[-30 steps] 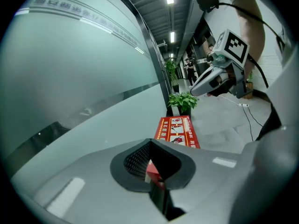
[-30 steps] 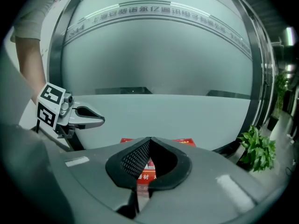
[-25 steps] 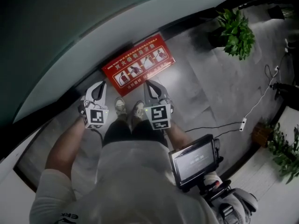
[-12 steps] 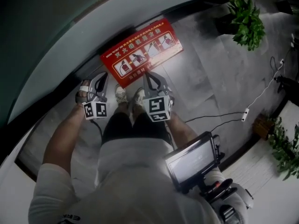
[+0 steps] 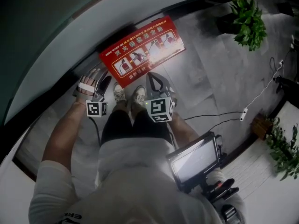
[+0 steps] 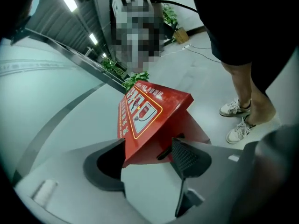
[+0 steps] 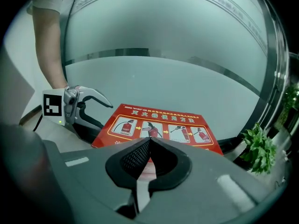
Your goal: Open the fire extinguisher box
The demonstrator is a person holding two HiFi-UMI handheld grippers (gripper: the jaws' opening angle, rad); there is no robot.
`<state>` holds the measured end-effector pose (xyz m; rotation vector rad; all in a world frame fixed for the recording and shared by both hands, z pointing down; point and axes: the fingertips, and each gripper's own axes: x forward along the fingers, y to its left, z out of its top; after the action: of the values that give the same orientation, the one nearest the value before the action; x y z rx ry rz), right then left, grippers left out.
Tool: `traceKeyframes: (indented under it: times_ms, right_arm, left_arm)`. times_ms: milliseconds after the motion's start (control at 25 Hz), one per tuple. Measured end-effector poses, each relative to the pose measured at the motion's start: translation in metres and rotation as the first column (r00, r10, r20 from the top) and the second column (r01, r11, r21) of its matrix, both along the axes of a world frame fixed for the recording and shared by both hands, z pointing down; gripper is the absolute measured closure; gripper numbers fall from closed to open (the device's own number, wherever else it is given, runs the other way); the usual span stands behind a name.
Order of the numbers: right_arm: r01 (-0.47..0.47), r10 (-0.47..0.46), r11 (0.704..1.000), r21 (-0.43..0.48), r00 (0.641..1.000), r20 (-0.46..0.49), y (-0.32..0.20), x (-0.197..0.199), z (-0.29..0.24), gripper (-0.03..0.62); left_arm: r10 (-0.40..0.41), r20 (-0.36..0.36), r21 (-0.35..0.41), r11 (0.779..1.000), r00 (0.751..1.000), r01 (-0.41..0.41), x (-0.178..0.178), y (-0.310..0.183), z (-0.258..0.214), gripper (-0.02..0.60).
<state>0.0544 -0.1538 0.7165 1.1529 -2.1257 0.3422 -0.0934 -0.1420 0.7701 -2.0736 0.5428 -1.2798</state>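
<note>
Left hand-held gripper (image 6: 148,146) lowered, opening round box (image 6: 156,118)

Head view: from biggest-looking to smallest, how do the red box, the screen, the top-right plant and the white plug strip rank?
1. red box
2-3. screen and plant: they look about alike, and the screen is nearer the camera, so I won't rank them.
4. plug strip

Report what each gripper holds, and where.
Nothing is held. The left gripper has jaws that have just been opening, with a corner of the box between them, unclamped. The right gripper has its jaws shut and empty.
</note>
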Motion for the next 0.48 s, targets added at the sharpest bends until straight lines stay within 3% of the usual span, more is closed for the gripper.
traceKeyframes:
  times_ms: [280, 480]
  right_arm:
    - [-0.013, 0.014, 1.000, 0.015, 1.000, -0.006, -0.004, 0.007, 0.006, 0.580]
    - [-0.033, 0.033, 0.999, 0.004, 0.999, -0.025, -0.001, 0.016, 0.011, 0.580]
  left_arm:
    - [0.111, 0.078, 0.134, 0.984, 0.991, -0.120, 0.016, -0.014, 0.007, 0.262]
    - [0.114, 0.078, 0.146, 0.982, 0.990, -0.124, 0.022, -0.017, 0.015, 0.263]
